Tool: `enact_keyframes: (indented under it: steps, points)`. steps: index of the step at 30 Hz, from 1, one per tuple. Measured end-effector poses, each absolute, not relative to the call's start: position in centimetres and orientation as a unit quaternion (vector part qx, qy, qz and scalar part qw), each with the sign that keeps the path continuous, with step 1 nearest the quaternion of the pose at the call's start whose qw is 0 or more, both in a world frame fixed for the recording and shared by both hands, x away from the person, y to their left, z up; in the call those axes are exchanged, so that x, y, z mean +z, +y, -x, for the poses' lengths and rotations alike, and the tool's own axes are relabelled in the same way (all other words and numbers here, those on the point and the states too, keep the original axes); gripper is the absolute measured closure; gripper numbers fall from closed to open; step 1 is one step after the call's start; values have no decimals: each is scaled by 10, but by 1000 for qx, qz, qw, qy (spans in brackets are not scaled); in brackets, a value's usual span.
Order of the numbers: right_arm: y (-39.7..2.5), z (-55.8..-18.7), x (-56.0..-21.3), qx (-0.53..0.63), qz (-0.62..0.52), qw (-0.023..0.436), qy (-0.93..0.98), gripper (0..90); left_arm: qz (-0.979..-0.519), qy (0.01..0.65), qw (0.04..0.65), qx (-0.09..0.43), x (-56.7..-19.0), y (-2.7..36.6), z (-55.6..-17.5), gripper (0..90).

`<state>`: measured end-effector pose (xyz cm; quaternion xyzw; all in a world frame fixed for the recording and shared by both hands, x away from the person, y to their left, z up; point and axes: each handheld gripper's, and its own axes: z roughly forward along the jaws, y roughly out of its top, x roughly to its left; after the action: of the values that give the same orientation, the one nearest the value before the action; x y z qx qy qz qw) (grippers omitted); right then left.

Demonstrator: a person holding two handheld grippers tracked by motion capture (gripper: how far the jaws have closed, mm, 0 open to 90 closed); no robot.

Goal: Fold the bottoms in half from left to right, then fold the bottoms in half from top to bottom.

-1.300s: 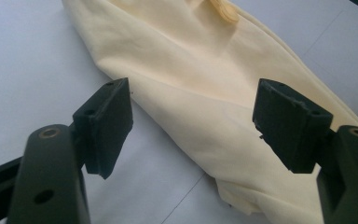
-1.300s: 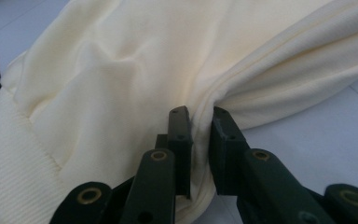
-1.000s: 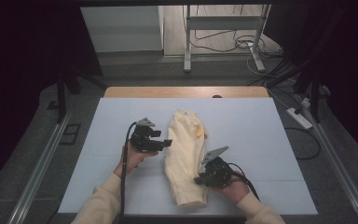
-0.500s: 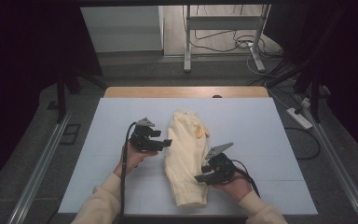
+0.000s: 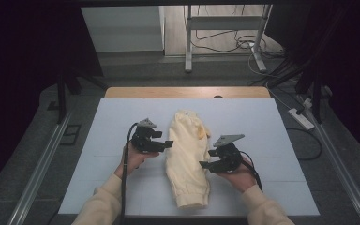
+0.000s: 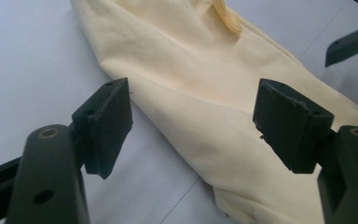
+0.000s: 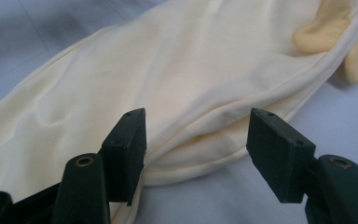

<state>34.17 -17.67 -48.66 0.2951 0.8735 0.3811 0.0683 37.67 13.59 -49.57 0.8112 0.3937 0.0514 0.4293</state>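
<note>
Cream trousers (image 5: 188,157) are lying folded lengthwise mid-desk (image 5: 272,126) as the left tool (image 5: 165,143) and right tool (image 5: 207,164), both released, are flanking them; the next fold likely needs grips on the edges.

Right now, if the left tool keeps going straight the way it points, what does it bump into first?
Probably the yellow cloth. The left tool is open, and the cloth's edge lies just ahead of it on the table.

Garment (image 6: 205,93) cut off by edges, both gripper views.
</note>
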Motion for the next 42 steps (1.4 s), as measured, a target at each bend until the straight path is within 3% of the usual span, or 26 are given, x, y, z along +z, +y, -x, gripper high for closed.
enact_keyframes:
  steps: [27, 42]
  points:
    - [-176, -368, -485, 389, -308, 93, 863, 373, -813, 393, 427, 50, -498, 135, -382, 276]
    - [-164, -403, -483, 392, -317, 84, 859, 368, -817, 393, 420, 48, -498, 130, -409, 273]
